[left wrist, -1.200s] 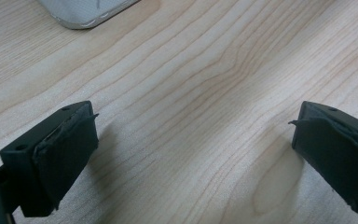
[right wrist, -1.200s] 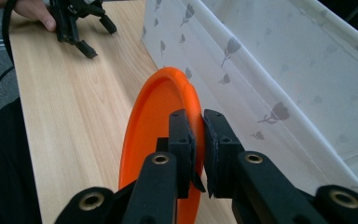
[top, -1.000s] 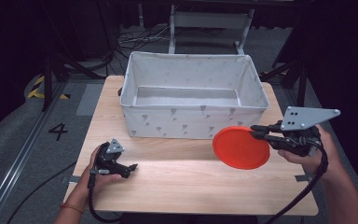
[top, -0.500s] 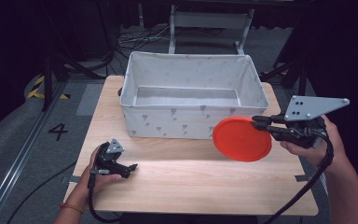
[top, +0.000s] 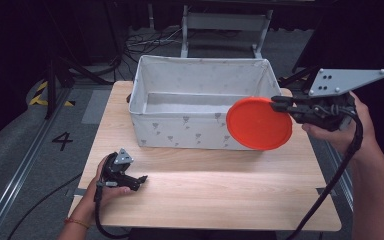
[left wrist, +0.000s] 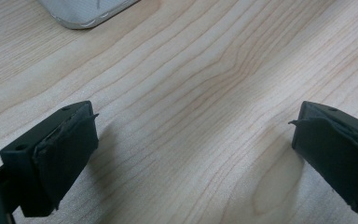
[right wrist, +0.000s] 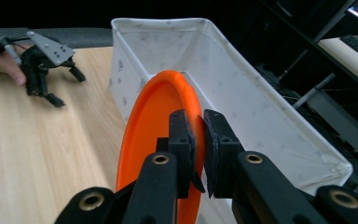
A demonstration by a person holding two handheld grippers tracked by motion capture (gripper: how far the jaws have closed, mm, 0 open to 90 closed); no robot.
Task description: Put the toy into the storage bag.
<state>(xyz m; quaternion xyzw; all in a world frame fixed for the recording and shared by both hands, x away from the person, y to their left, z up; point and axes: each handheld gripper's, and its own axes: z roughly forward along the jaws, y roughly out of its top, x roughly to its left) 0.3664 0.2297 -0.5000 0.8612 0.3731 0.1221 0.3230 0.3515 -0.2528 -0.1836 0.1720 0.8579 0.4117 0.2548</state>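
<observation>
An orange plate [top: 258, 123] hangs in the air in front of the right front corner of the white fabric bin [top: 200, 67]. My right gripper [top: 278, 104] is shut on the plate's right rim. In the right gripper view the plate [right wrist: 154, 116] stands on edge between the two black pads [right wrist: 185, 135], beside the bin [right wrist: 223, 60]. My left gripper [top: 141, 181] rests on the wooden table [top: 215, 190] near its front left corner, jaws wide open. In the left gripper view its pads [left wrist: 65, 149] are far apart with bare wood between them.
The bin [left wrist: 86, 9] is open at the top and looks empty inside. Dark floor, cables and a metal frame [top: 225, 25] lie behind the table. A cable [top: 330, 185] trails from the right gripper across the table's right edge.
My right gripper has lifted the orange plate off the table and carried it up toward the bin's right front corner. The left gripper has stayed where it was.
</observation>
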